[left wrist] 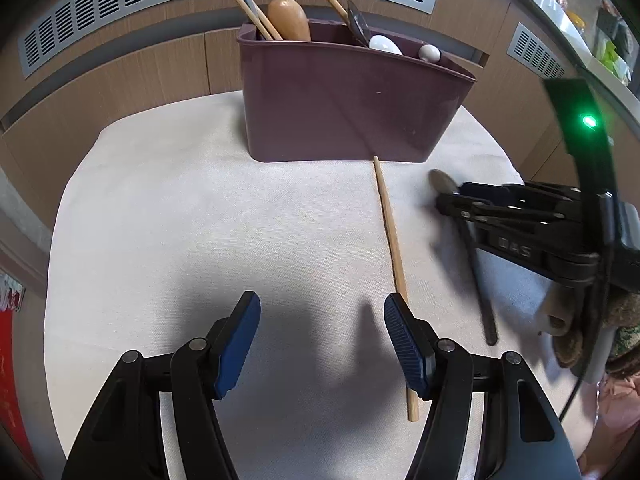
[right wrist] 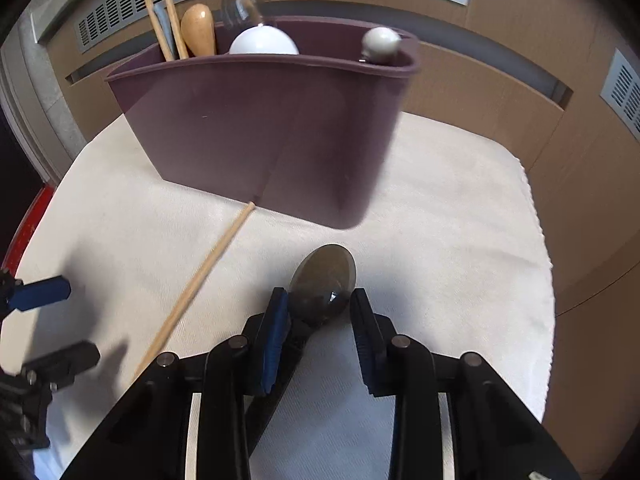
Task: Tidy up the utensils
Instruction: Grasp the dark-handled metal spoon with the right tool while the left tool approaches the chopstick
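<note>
Blue-padded fingers (left wrist: 404, 344) of the left gripper (left wrist: 322, 340) are seen spread wide and empty above the cloth-covered tabletop (left wrist: 180, 216), just left of a loose wooden chopstick (left wrist: 390, 236) whose far tip touches the maroon utensil holder (left wrist: 344, 108). To the right, the right gripper (right wrist: 320, 320) is held low with its fingers parted on either side of a dark spoon (right wrist: 324, 284) lying on the cloth. Chopsticks, a wooden spoon (right wrist: 199, 30) and white spoons are stood in the holder.

Chopstick (left wrist: 390, 236) left of spoon (right wrist: 324, 286)
</note>
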The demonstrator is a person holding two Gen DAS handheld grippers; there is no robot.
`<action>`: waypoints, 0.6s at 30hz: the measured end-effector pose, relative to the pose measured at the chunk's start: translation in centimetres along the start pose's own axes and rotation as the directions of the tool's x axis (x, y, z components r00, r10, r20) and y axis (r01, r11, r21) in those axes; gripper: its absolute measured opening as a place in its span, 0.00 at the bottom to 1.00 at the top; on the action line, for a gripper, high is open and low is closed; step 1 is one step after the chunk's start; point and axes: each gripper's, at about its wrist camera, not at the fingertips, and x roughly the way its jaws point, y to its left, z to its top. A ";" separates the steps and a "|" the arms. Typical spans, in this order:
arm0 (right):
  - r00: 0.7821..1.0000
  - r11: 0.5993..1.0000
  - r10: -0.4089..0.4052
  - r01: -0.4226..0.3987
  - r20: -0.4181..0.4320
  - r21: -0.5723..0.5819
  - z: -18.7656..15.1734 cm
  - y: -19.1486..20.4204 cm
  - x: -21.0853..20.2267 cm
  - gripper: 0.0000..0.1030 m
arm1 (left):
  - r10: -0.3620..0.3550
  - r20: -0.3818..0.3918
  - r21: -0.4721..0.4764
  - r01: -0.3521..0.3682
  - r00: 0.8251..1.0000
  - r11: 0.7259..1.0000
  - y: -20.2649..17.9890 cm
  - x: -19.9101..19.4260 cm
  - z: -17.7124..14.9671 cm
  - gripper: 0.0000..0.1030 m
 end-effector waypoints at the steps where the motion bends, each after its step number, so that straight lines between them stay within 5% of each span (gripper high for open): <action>1: 1.000 1.000 0.000 0.000 0.004 0.003 0.0 -0.5 -0.1 0.29 | -0.003 -0.003 0.003 0.003 1.000 1.000 -0.1 0.1 0.0 0.63; 14: 0.996 0.998 0.017 -0.023 0.090 0.057 -3.9 -4.8 -5.6 0.29 | -0.138 -0.115 0.024 0.141 0.984 0.990 -2.7 3.1 3.7 0.62; 18: 0.994 0.998 0.023 -0.030 0.110 0.064 -4.3 -5.2 -5.8 0.29 | -0.130 -0.151 0.081 0.144 0.980 0.986 -4.4 4.1 5.2 0.40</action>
